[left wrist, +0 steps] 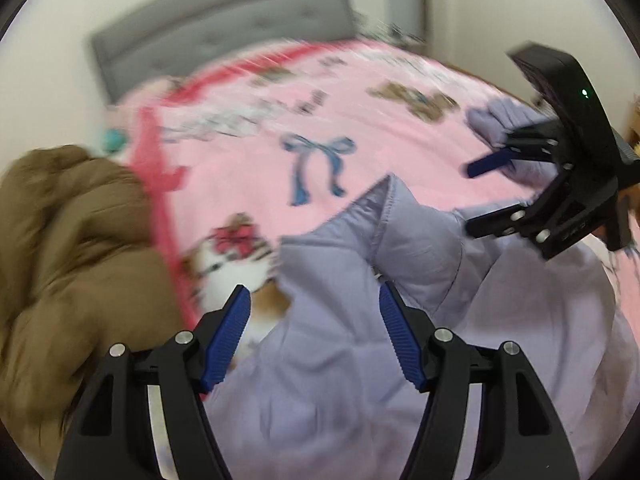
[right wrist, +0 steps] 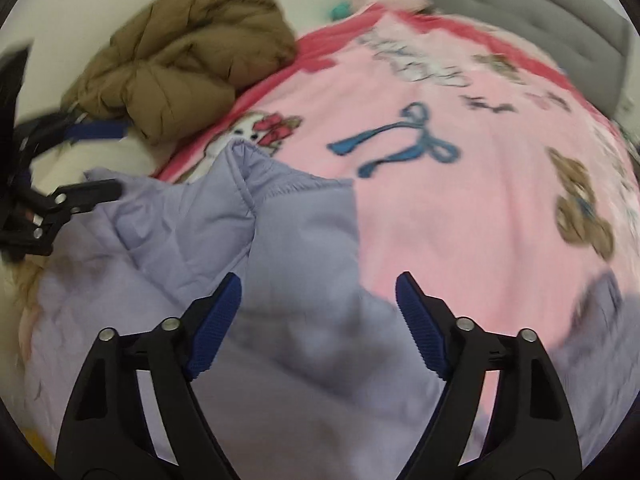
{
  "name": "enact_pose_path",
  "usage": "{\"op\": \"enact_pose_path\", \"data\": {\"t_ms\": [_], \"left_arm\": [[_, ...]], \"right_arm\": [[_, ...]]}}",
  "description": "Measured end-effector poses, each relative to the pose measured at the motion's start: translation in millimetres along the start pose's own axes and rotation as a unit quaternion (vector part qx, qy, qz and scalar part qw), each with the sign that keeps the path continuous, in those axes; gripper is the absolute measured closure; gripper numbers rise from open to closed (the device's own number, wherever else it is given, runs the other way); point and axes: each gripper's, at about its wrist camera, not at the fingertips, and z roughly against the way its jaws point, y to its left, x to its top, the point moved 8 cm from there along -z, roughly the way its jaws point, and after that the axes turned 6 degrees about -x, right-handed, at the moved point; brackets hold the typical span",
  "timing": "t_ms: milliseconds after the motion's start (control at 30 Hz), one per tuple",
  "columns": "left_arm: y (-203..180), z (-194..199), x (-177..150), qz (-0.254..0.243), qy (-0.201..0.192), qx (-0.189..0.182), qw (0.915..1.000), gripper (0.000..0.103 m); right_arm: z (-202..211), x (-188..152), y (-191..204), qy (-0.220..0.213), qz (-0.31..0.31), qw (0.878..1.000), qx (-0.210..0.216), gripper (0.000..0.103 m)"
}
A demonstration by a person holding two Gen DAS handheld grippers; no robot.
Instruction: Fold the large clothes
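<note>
Both grippers hung over the padded lilac quilted jacket (left wrist: 340, 360) spread on the bed; the left gripper (left wrist: 314, 336) and the right gripper (right wrist: 318, 320) had their jaws released, nothing between the pads; a fold looked just laid, so the next move called for picking a fresh edge; beyond lay the pink printed blanket (right wrist: 460, 240), a crumpled brown puffer coat (right wrist: 188, 60), the grey padded headboard (left wrist: 224, 28).

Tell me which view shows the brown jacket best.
The right wrist view: the brown jacket shows whole and fairly sharp at the bed's edge. The left wrist view has it blurred and cut off by the frame.
</note>
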Motion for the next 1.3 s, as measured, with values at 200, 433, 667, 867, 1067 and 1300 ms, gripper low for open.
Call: {"op": "enact_pose_path", "data": {"t_ms": [200,433,667,867,1067,1300], "left_arm": [[11,-73,-3,0.050,0.088,-0.068,0.9926,0.037],[17,-95,-12,0.113,0.080,-0.042,0.9894,0.088],[11,-62,31,0.152,-0.031,-0.070,0.9854,0.091],[36,-125,15,0.189,0.071,-0.030,0.9789,0.090],[36,-130,7,0.175,0.078,-0.004,0.9816,0.077],[13,-24,18,0.154,-0.029,0.011,0.9876,0.065]], "right_arm": [[-56,-1,7,0.063,0.001,0.997,0.036,0.040],[-33,-11,-7,0.012,-0.050,0.997,0.058,0.095],[-6,-1,-57,-0.036,-0.114,0.993,0.006,0.096],[-75,-1,-58,0.049,-0.094,0.993,-0.052,0.096],[-83,-14,-67,0.074,-0.131,0.985,-0.090,0.075],[26,-16,-67,-0.057,-0.207,0.975,-0.065,0.064]]}}
